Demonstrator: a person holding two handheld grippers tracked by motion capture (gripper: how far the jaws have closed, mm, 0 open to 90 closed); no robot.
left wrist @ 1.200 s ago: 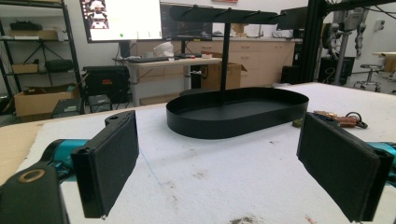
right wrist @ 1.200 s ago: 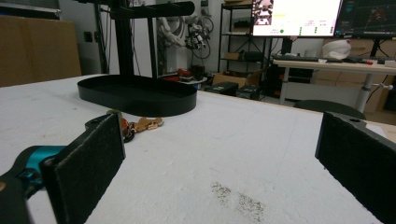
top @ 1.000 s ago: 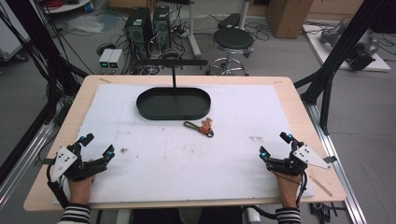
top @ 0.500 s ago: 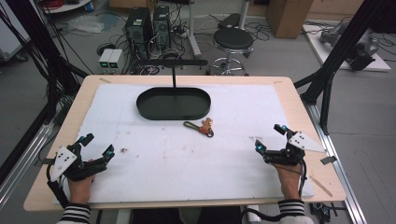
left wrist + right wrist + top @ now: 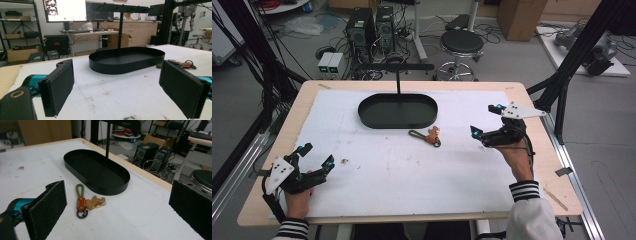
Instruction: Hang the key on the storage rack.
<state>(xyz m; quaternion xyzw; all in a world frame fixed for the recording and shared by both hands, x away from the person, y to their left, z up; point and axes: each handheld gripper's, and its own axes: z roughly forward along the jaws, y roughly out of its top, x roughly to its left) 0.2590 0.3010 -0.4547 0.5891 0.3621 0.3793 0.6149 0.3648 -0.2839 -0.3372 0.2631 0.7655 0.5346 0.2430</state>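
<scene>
1. Right gripper [image 5: 486, 120] held above the right side of the white mat [image 5: 412, 170], jaws spread wide with nothing between them, grey three-cornered plate on top.
2. Left gripper [image 5: 315, 156] low at the near left corner of the mat, jaws likewise wide apart and empty, gripped by a hand in a striped cuff.
3. Key fob [image 5: 426, 135] lying flat on the mat near its middle, just in front of the tray and well apart from both grippers.
4. In the right gripper view: key fob [image 5: 86, 201] between the two black pads, with an olive cord loop, an orange-brown leather wrap, a dark ring and a tan flat charm beside it.
5. Black oval tray [image 5: 397, 111] at the far centre of the mat, with a thin upright post rising from it to a crossbar; inside looks bare.
6. In the left gripper view: tray [image 5: 127, 62] straight ahead, key fob [image 5: 182, 64] to its right, small and hard to make out.
7. Table [image 5: 532, 100] with a pale wooden rim around the mat.
</scene>
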